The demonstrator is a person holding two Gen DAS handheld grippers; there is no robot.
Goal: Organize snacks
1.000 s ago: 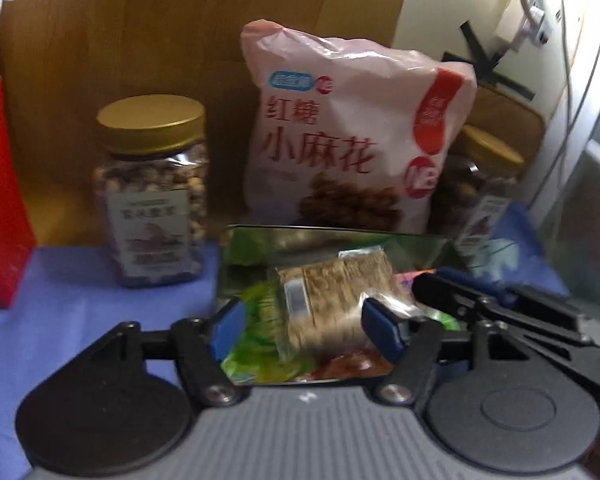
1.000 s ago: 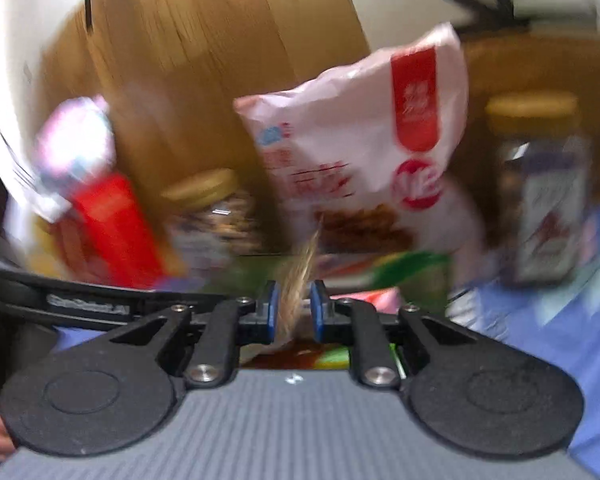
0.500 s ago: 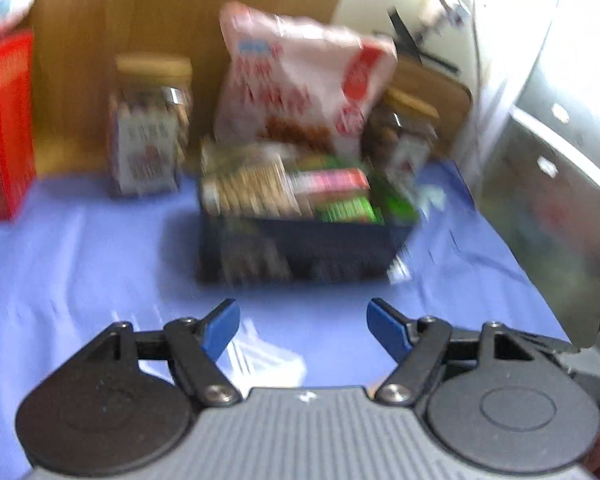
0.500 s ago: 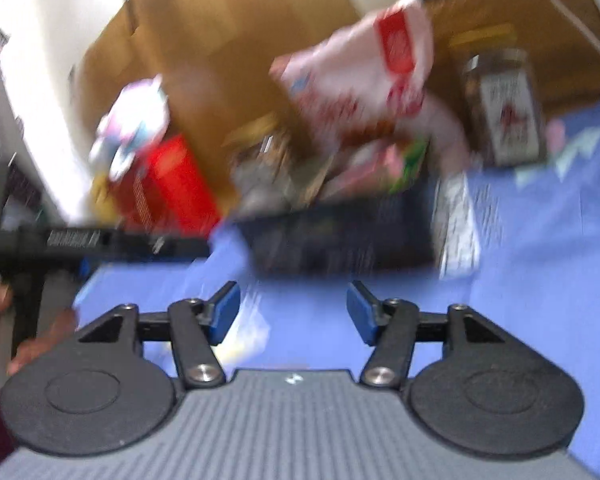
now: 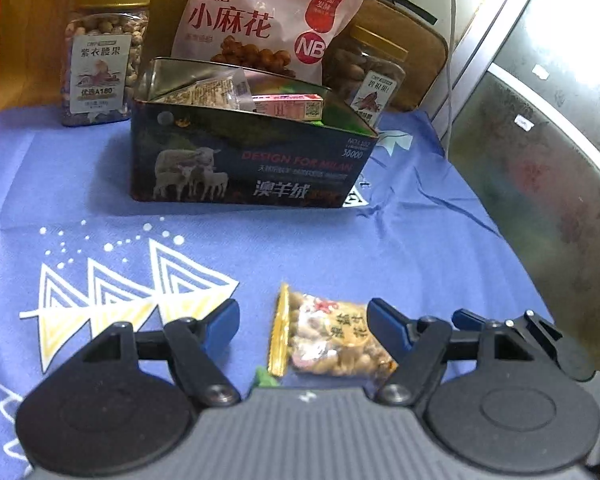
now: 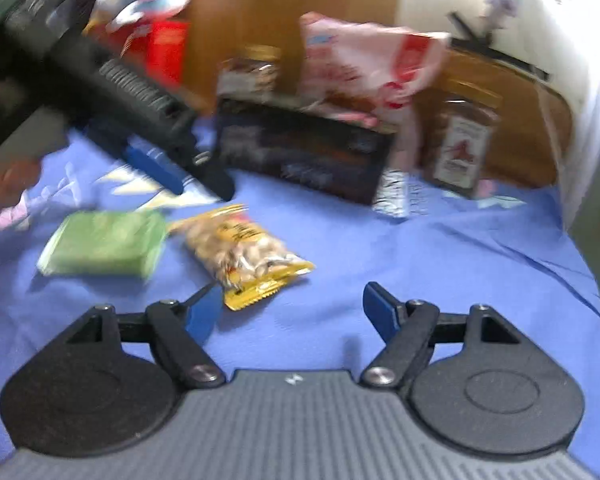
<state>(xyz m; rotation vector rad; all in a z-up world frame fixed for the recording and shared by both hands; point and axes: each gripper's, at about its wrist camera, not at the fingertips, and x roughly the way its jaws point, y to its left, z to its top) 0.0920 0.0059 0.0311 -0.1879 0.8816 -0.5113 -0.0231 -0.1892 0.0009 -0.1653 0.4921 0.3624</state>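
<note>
A dark tin box [image 5: 252,160] [image 6: 304,148] on the blue cloth holds several wrapped snacks. On the cloth nearer to me lies a clear peanut packet [image 5: 328,336] [image 6: 244,252] with yellow ends. My left gripper [image 5: 304,320] [image 6: 204,190] is open and hangs over it, a finger on each side, the pads not pressing it. A green packet [image 6: 104,242] lies just left of the peanuts. My right gripper [image 6: 292,304] is low over bare cloth to the right of the peanut packet. Its jaws are opening and hold nothing.
Behind the tin stand a nut jar [image 5: 104,56], a big pink snack bag [image 5: 268,20] [image 6: 372,64] and a second jar [image 5: 368,76] [image 6: 460,140], against a wooden board. A red box [image 6: 164,52] stands at far left. A grey panel [image 5: 540,200] borders the table's right edge.
Both grippers pulled back from the tin to the near part of the cloth. The right gripper, earlier shut on a thin tan snack over the tin, has opened and is empty.
</note>
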